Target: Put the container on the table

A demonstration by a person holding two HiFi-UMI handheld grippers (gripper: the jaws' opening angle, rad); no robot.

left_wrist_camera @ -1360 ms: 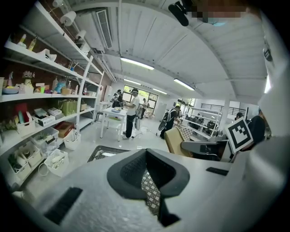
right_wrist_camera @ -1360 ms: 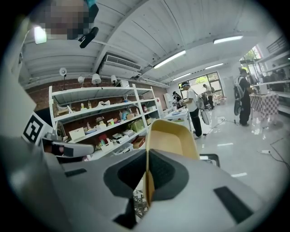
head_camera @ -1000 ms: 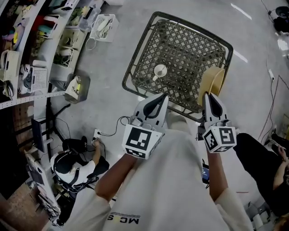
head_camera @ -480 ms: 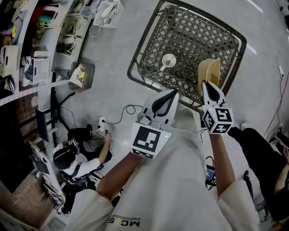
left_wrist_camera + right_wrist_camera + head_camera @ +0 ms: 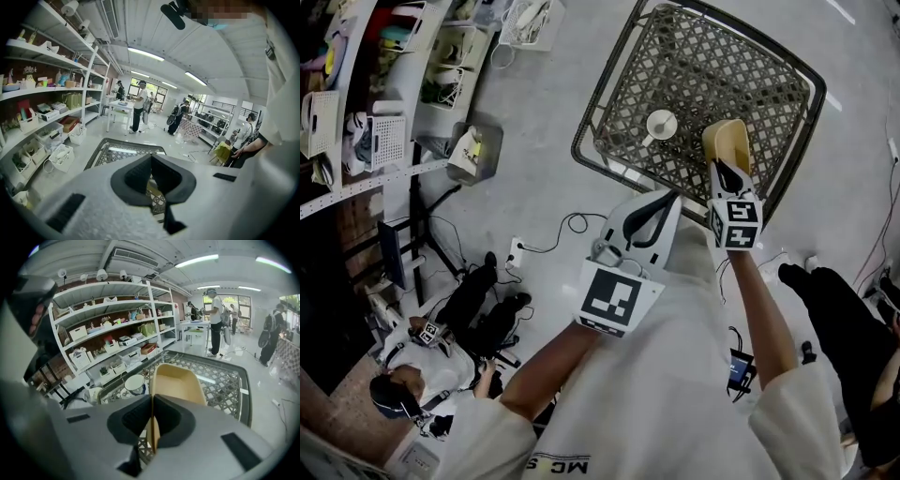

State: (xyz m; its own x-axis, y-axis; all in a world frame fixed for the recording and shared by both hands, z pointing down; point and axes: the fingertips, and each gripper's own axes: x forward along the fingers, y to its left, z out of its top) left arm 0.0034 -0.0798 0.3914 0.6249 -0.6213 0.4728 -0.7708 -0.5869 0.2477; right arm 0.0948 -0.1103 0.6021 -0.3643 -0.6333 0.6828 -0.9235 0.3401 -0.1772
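Observation:
The container (image 5: 729, 141) is a tan plastic tub, seen end-on, and it hangs over the near right part of a dark lattice-top table (image 5: 722, 66). My right gripper (image 5: 719, 171) is shut on the tub's near rim. In the right gripper view the thin tan wall of the container (image 5: 178, 380) is pinched between the pads of my right gripper (image 5: 152, 404), above the table (image 5: 225, 385). My left gripper (image 5: 668, 202) hovers by the table's near edge, shut and empty. In the left gripper view the jaws of my left gripper (image 5: 151, 161) meet over the table (image 5: 117, 152).
A small white bowl (image 5: 660, 122) stands on the lattice, left of the tub, and shows as the bowl (image 5: 135, 383) in the right gripper view. Shelves with bins (image 5: 366, 112) run along the left. Cables and a socket strip (image 5: 517, 251) lie on the floor. A person (image 5: 441, 347) crouches lower left; another's legs (image 5: 834, 309) are right.
My right gripper has carried the container forward, from the table's near edge to over the lattice. The left gripper drifted forward and right. The person lower left has shifted.

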